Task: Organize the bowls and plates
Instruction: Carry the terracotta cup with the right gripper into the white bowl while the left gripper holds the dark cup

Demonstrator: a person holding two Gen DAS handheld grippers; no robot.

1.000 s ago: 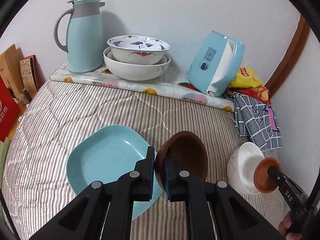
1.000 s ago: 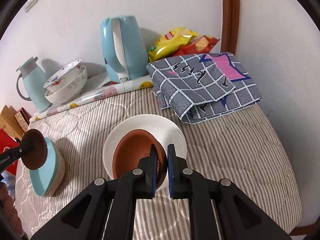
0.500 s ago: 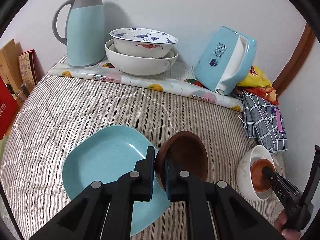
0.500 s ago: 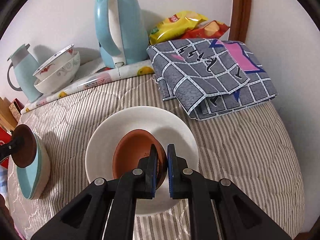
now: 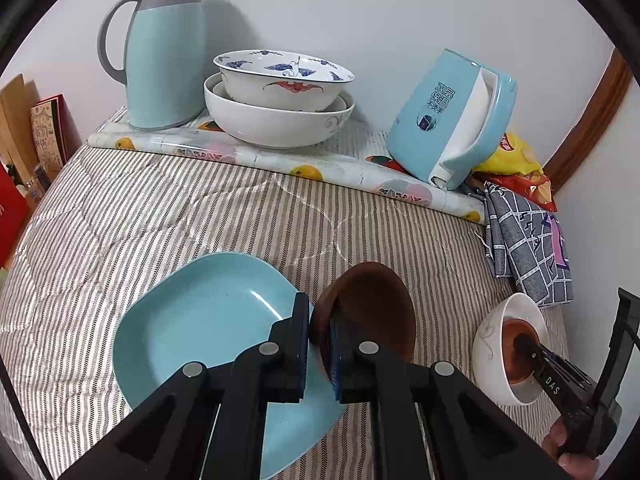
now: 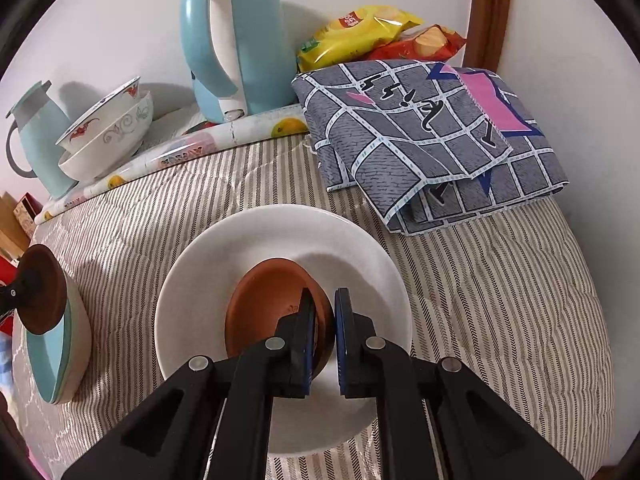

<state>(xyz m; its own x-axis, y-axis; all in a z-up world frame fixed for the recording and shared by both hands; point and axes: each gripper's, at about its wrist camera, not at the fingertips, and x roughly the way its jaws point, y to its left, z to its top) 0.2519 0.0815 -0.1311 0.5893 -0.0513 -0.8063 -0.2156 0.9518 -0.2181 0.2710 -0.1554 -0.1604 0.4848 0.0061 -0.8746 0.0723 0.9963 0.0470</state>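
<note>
The right gripper — near right in the left wrist view — bears "DAS"; the far light-blue kettle carries Chinese characters too small to read.

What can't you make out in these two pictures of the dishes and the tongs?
- Left wrist view: the near edge of the square light-blue plate is hidden behind the left tongs.
- Right wrist view: the right tongs cover the near rim of the small terracotta-brown bowl; whether it rests on the white ceramic bowl is unclear.
</note>
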